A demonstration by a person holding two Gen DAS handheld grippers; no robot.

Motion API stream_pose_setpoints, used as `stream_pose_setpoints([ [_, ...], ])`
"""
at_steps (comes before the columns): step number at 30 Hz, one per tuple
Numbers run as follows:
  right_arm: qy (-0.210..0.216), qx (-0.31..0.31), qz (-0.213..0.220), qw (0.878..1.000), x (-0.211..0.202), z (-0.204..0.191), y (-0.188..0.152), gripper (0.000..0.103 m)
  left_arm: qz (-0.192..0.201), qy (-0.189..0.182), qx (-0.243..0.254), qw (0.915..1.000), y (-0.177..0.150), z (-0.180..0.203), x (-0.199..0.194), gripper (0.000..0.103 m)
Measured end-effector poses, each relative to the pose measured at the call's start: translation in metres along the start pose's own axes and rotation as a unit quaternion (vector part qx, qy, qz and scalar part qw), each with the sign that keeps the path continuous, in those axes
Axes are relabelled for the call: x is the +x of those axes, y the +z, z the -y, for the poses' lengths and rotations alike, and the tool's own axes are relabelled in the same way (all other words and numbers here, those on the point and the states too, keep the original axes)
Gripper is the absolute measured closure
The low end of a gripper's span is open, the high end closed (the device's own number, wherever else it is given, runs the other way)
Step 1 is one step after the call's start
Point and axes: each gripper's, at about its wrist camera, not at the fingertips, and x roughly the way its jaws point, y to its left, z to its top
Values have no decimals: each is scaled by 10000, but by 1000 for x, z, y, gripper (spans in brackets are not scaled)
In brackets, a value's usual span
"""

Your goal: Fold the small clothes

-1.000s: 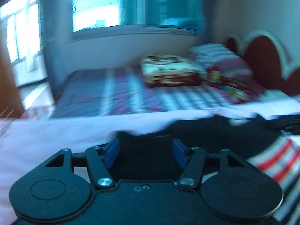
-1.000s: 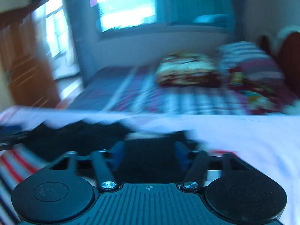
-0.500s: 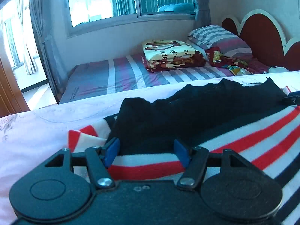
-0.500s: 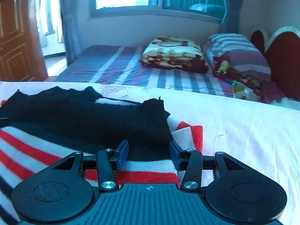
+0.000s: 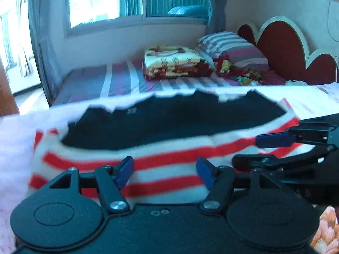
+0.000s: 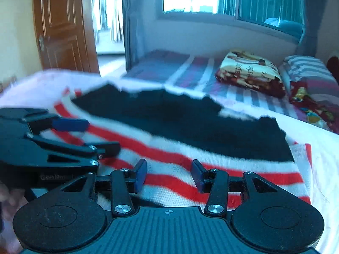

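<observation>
Here your left hand-held gripper [image 5: 164, 172] has its jaws apart, just widened, over the red-and-white striped garment [image 5: 161, 158] with nothing pinched; your right hand-held gripper [image 6: 168, 175] is likewise apart above it. The garment lies on the pink bed [image 6: 330, 154], black part at 12 o'clock; a folded blanket [image 6: 250, 72] sits at 1 o'clock beyond

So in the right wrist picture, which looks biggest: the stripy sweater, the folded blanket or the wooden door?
1. Stripy sweater, though it is nearest the camera.
2. Wooden door.
3. Folded blanket.
</observation>
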Motion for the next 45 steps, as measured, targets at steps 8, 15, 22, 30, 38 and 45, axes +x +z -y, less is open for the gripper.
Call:
stream_pose_setpoints([
  [8, -1266, 592, -191, 9900, -38, 82, -48, 54, 134, 631, -426, 9970, -44, -87, -39, 38],
  [15, -1166, 897, 246, 9888, -79, 78, -52, 53, 349, 469, -196, 9981, -35, -50, -61, 39],
  [22, -1032, 1724, -233, 9793, -88, 96, -69, 54, 170, 378, -260, 9988, -59, -36, -66, 36],
  [30, -731, 2057, 141, 9758, -118, 96, -93, 87, 97, 355, -268, 9990, -66, -47, -78, 36],
  [38, -627, 1868, -179, 9802, -123, 96, -109, 98, 52, 362, -161, 9992, -69, -50, -79, 36],
  [45, -1188, 1494, 406, 9808, -129, 70, -80, 85, 219, 170, -339, 9990, -57, -37, -93, 37],
])
